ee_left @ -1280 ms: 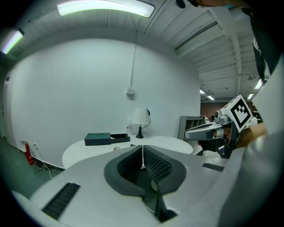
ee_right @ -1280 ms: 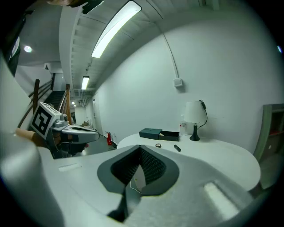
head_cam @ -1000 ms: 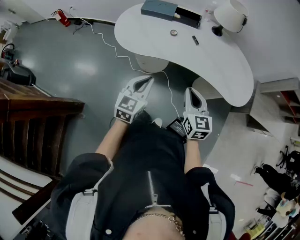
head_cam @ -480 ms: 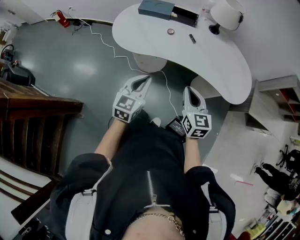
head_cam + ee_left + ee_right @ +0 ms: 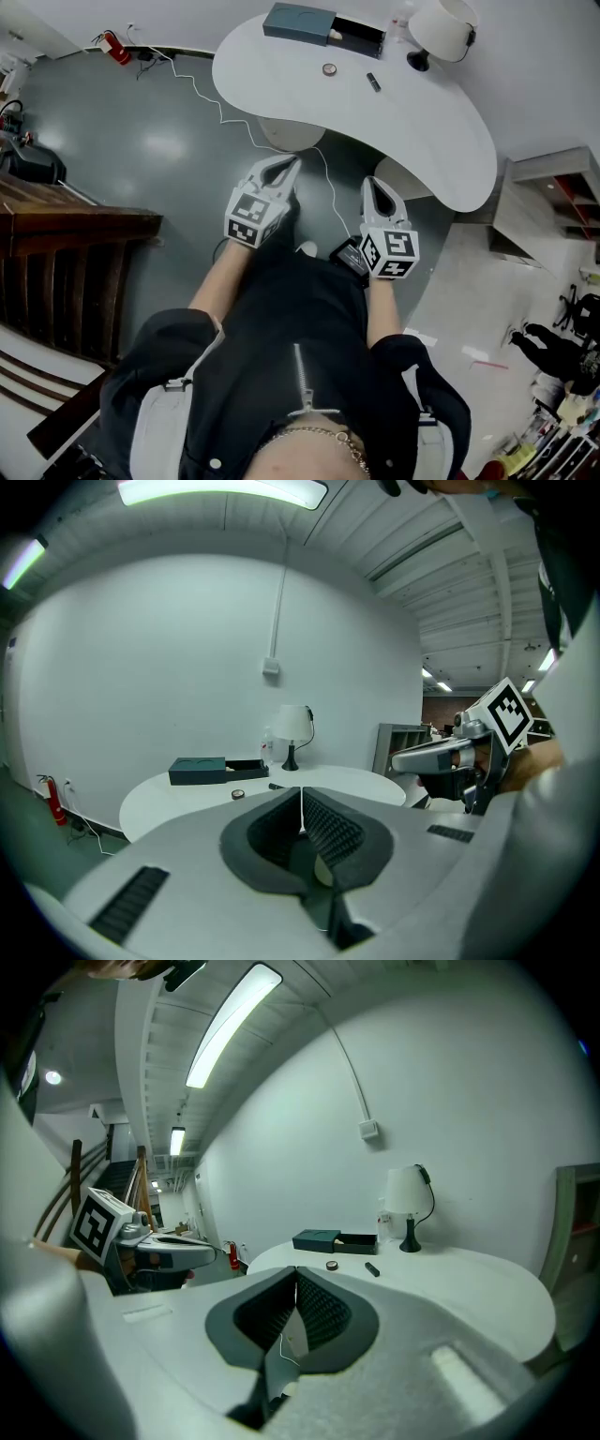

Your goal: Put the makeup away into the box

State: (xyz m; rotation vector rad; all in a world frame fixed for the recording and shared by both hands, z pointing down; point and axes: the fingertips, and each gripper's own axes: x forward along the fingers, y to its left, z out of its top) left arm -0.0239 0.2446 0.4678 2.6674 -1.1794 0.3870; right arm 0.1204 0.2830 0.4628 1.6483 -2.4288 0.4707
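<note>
The box (image 5: 298,21), a dark teal case, lies at the upper centre of the head view on the far edge of the table (image 5: 422,122). Its black tray (image 5: 359,36) stands slid open to the right. The contents of the tray cannot be made out.

Two makeup items lie on the tabletop outside the box, just below the tray:
- a round compact (image 5: 329,68), the larger item;
- a dark tube (image 5: 373,82), to the right of the compact and apart from it.

Both grippers sit at mid-frame, below the table edge and well apart from the makeup and the box. The left gripper (image 5: 292,162) has its jaws pressed together with nothing between them. The right gripper (image 5: 369,183) is likewise fully closed and empty. Both point towards the table (each gripper view shows the box, compact and tube beyond its closed tips).

The table is white, curved and otherwise bare, except for a white lamp (image 5: 441,26) at its upper right. The floor (image 5: 141,141) is smooth grey-green. A dark wooden staircase (image 5: 66,244) occupies the left edge. A white cable (image 5: 225,117) runs across the floor under the table, and a red fire extinguisher (image 5: 117,49) stands at the upper left.
</note>
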